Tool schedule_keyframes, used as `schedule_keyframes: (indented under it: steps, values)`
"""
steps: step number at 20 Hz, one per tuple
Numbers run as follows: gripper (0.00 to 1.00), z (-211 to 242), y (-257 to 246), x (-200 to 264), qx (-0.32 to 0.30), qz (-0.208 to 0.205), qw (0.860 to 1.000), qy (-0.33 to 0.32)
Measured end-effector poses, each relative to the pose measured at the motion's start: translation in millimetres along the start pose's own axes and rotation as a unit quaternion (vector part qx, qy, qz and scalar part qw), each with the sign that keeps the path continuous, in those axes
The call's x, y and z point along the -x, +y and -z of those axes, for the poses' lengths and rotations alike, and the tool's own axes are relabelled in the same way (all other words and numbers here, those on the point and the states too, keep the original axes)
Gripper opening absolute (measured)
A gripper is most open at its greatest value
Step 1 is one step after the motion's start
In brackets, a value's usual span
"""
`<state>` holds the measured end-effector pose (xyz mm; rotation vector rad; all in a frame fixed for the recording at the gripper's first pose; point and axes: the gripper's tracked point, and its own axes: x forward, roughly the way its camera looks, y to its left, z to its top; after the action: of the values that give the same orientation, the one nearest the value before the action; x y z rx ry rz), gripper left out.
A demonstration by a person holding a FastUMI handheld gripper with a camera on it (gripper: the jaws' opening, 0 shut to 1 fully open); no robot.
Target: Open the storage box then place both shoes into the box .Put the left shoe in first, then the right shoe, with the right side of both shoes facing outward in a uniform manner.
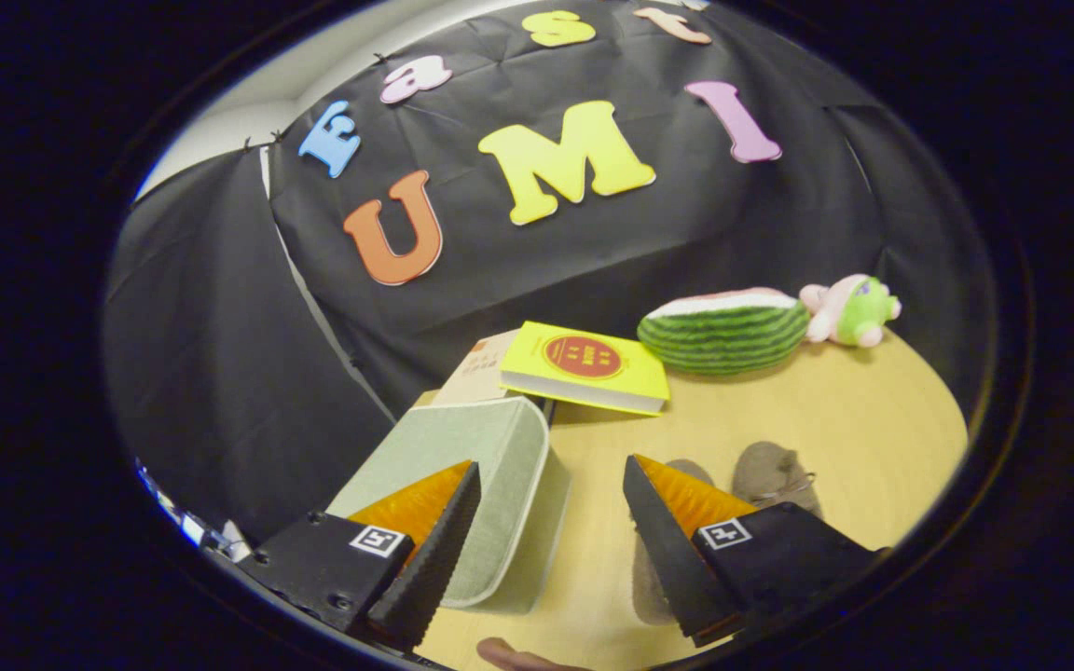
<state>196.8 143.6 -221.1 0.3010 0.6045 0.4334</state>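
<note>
Your claw (551, 485) has its fingers spread wide, nothing between them, above the wooden table (835, 419). The storage box (490, 466) sits closed under the left finger. Two shoes (770, 475) lie under the right finger, one mostly hidden, perhaps touching the other.

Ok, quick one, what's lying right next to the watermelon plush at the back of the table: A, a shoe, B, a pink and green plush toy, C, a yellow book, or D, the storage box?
B: the pink and green plush toy lies touching the far end of the watermelon plush, well beyond the open fingers of the gripper.
</note>
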Motion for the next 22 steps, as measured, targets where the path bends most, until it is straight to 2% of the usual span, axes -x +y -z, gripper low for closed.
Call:
schedule_keyframes:
  steps: [2,4,7,9,13,17,19,20,22]
  values:
    - [0.99,9.3,4.8,-21.7,-0.023,-0.041,0.998,0.03]
    - [1.0,12.2,2.5,-39.4,-0.046,-0.066,0.995,0.052]
    - [1.0,12.3,12.6,-56.7,-0.095,-0.136,0.983,0.08]
    - [0.99,18.6,19.0,-63.3,-0.136,-0.191,0.965,0.116]
    - [0.99,29.4,13.5,-84.8,-0.224,-0.253,0.925,0.176]
    - [0.95,44.2,19.4,-90.5,-0.281,-0.315,0.879,0.224]
    - [0.93,42.1,27.1,-88.2,-0.301,-0.342,0.86,0.23]
    - [0.82,41.4,28.9,-84.7,-0.303,-0.35,0.854,0.236]
    - [0.74,43.2,27.0,-85.3,-0.29,-0.342,0.862,0.237]
